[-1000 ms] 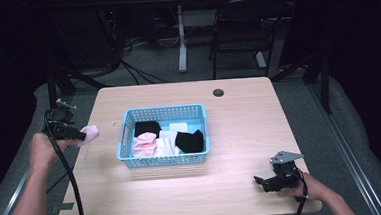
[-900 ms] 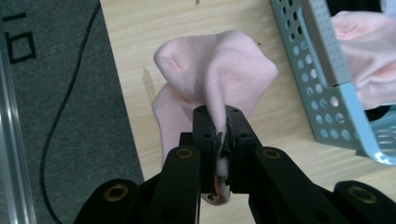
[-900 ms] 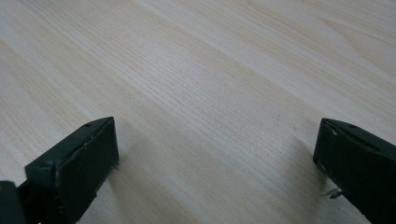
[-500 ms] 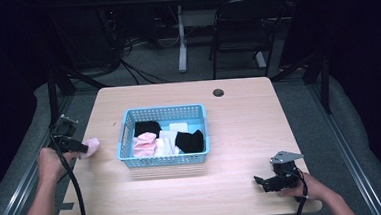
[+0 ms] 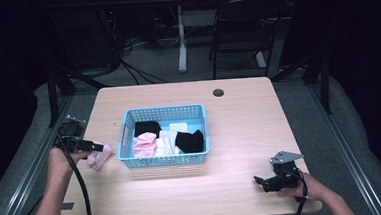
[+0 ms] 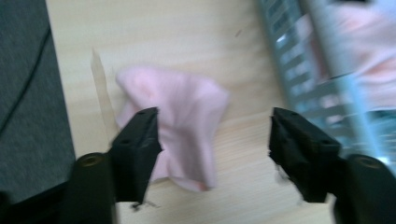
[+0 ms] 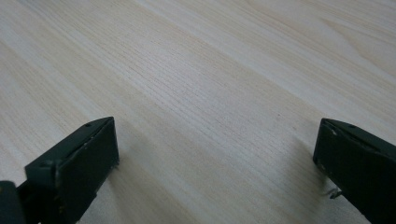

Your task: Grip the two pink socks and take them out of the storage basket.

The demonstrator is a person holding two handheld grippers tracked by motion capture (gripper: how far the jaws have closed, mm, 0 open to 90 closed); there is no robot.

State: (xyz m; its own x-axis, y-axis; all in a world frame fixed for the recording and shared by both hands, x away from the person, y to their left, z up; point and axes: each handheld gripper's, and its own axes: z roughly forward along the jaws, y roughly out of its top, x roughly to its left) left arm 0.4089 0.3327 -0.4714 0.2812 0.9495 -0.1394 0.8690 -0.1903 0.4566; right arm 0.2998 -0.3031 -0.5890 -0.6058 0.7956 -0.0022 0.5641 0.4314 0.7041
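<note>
A pink cloth (image 5: pixel 100 156) lies crumpled on the wooden table just left of the blue basket (image 5: pixel 163 109). My left gripper (image 5: pixel 94 146) hovers over it. Its jaws have just been opening and now stand apart, with the pink cloth (image 6: pixel 187 116) loose on the wood between them, and the left gripper (image 6: pixel 215 126) is not pressing on it. The basket wall (image 6: pixel 299 70) shows at the upper right of the left gripper view. My right gripper (image 5: pixel 263 181) rests near the table's front right corner. In its own view the right gripper (image 7: pixel 215 135) is open over bare wood.
The basket holds a black cloth (image 5: pixel 147 127), a second black cloth (image 5: pixel 189 140), a pink cloth (image 5: pixel 144 143) and white cloths (image 5: pixel 172 136). A cable hole (image 5: pixel 218 92) sits near the far edge. The table's left edge runs close beside the left hand.
The left hand came down and toward the near side with the pink cloth. Its jaws went from shut on the cloth to apart, and the cloth now lies on the table. The right gripper stayed still.
</note>
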